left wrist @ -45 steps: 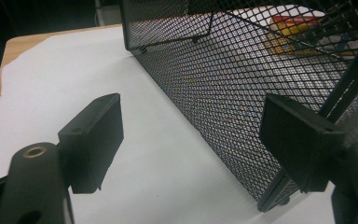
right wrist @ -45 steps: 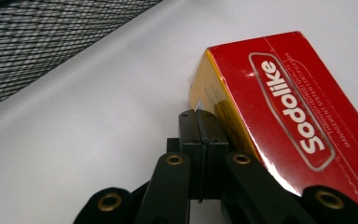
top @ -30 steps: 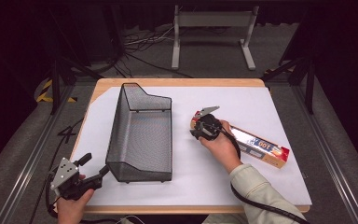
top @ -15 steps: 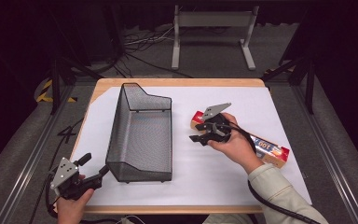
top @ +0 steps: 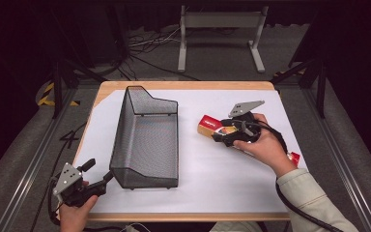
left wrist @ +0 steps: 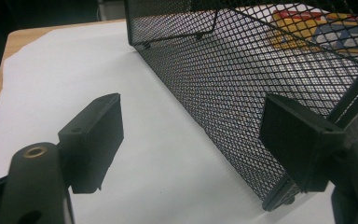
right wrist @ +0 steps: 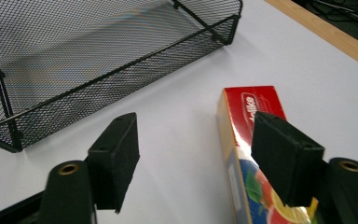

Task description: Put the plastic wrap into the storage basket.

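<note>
Right gripper [top: 218, 135] in the high view hangs over the near-left end of a long red printed carton [top: 209, 125], jaws parted and grasping nothing; the person's hand covers the carton's middle, and its far end [top: 294, 157] shows past the wrist. The carton lies flat on the white sheet [top: 222, 179], slanted, well apart from the black mesh basket [top: 145, 145] to its left. Left gripper [top: 99, 176] sits at the table's near-left corner, jaws spread, its tips just beside the basket's near corner — whether they touch the wire I cannot tell from here. Left gripper view: left gripper [left wrist: 191, 126] released, one jaw over bare sheet, the other against or just in front of the mesh wall [left wrist: 242, 79] at its near corner; nothing held. The carton's colours show faintly through the mesh [left wrist: 317, 28]. Right gripper view: right gripper [right wrist: 196, 140] stands wide, and the carton [right wrist: 249, 121] lies off-centre — its red end lies in the gap near the right-hand jaw, and that jaw overlaps the printed top, so the box is not yet squarely between the pads. Judgement: this is a thin cardboard box, probably light and stiff along its length but easily crushed on the broad faces, glossy and so somewhat slippery. Best hold is across the narrow width near the end — pads on the two long side walls, moderate squeeze. Being long, it will likely droop or swing if held by one end only.
</note>
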`<state>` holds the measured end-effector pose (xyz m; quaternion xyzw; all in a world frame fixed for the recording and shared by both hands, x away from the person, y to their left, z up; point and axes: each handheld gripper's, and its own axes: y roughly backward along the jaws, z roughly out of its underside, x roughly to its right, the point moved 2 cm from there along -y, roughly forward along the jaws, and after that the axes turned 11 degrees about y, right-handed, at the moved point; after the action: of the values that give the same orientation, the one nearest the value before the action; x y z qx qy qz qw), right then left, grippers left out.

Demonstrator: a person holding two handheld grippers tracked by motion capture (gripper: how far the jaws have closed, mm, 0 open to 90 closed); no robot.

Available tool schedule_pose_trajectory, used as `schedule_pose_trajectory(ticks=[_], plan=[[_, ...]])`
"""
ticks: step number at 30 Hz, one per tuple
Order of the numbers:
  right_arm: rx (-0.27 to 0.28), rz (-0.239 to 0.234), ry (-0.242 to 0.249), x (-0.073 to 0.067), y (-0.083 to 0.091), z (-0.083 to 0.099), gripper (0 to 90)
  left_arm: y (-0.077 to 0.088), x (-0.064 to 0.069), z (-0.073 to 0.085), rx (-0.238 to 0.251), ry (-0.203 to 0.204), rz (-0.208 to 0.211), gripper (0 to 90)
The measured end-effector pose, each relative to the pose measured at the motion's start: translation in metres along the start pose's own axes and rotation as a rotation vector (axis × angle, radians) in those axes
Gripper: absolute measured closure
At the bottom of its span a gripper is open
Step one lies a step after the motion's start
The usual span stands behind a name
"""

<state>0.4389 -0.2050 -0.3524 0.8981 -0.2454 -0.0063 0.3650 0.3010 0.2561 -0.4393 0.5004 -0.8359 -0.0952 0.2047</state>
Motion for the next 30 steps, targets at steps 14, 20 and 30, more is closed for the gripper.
schedule_pose_trajectory(ticks=[14, 20, 30], plan=[[-0.001, 0.05, -0.079, 0.026, 0.032, 0.028, 25.9, 0.0, -0.001, 0.0, -0.003, 0.004, -0.007, 22.7], [-0.046, 0.066, -0.107, 0.038, 0.038, 0.044, 24.2, 0.001, -0.002, 0.0, 0.007, 0.012, -0.017, 22.6], [-0.14, 0.044, -0.144, 0.043, 0.026, 0.075, 22.7, 0.002, -0.004, -0.001, 0.014, 0.021, -0.026, 21.8]])
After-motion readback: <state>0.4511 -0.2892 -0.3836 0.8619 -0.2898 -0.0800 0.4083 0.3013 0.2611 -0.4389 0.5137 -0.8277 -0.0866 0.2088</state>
